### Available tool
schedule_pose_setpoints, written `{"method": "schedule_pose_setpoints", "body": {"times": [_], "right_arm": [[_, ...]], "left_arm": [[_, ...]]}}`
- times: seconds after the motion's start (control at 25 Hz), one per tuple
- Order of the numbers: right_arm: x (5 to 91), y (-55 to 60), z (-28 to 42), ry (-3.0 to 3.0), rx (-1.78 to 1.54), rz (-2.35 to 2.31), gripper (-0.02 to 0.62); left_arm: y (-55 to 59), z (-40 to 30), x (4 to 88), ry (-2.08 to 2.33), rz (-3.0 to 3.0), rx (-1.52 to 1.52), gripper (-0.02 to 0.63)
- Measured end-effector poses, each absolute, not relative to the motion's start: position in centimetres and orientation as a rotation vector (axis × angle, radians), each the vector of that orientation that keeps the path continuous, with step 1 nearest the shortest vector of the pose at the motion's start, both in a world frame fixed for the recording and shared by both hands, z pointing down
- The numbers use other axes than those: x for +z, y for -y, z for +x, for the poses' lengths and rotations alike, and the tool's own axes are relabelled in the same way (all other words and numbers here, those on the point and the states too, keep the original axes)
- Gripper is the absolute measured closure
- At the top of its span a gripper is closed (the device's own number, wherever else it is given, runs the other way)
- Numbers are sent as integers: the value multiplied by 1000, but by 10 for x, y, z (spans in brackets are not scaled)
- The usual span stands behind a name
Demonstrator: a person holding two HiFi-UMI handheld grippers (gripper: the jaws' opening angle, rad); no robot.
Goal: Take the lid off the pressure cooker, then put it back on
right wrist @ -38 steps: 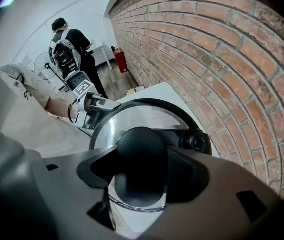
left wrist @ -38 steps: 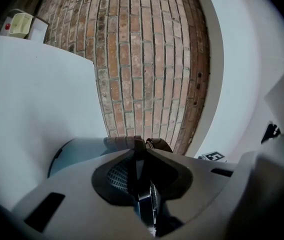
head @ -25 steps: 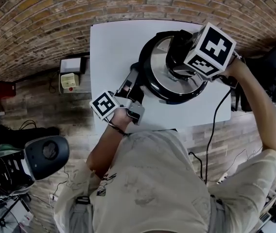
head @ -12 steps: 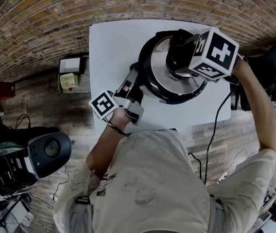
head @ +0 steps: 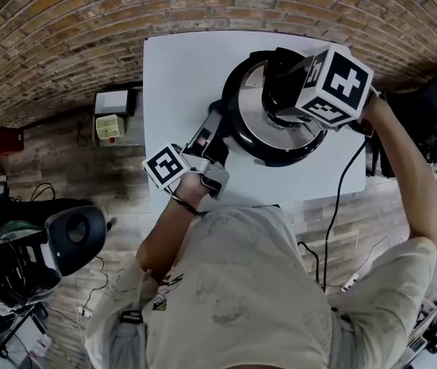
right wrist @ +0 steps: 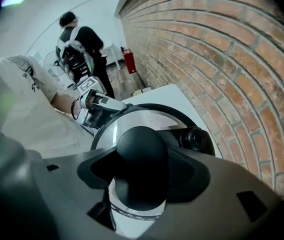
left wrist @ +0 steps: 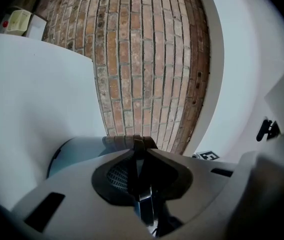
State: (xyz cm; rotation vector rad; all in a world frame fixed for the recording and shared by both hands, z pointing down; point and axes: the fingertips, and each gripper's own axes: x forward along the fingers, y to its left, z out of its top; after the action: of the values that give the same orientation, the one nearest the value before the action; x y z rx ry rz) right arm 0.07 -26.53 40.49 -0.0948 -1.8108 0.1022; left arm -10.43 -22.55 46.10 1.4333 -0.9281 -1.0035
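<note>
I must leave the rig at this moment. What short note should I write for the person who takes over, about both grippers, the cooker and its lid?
Grippers: the left gripper is shut on the cooker's side handle. The right gripper points down, shut on the lid's black knob.
Things: the pressure cooker stands on the white table, and the lid sits on it.
Done: both grips are in place.
Left: probably turn the lid, lift it off and put it back; the pictures do not show whether it has come off already.

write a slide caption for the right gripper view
Right claw closed on the lid's black knob; beyond, left claw grips the cooker's side handle.
</note>
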Motion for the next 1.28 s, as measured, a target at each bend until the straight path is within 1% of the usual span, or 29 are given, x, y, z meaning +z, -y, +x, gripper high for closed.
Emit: {"method": "schedule_pose_setpoints", "body": {"times": [0.16, 0.88, 1.28], "right_arm": [[407, 265, 2, 1813, 180, 18, 302], [407, 263, 5, 1779, 101, -69, 304], [404, 246, 10, 1671, -214, -438, 301]], "left_arm": [[227, -105, 461, 920, 1430, -1009, 534], [229, -102, 460, 888, 1428, -989, 534], [231, -98, 460, 861, 1416, -961, 535]]}}
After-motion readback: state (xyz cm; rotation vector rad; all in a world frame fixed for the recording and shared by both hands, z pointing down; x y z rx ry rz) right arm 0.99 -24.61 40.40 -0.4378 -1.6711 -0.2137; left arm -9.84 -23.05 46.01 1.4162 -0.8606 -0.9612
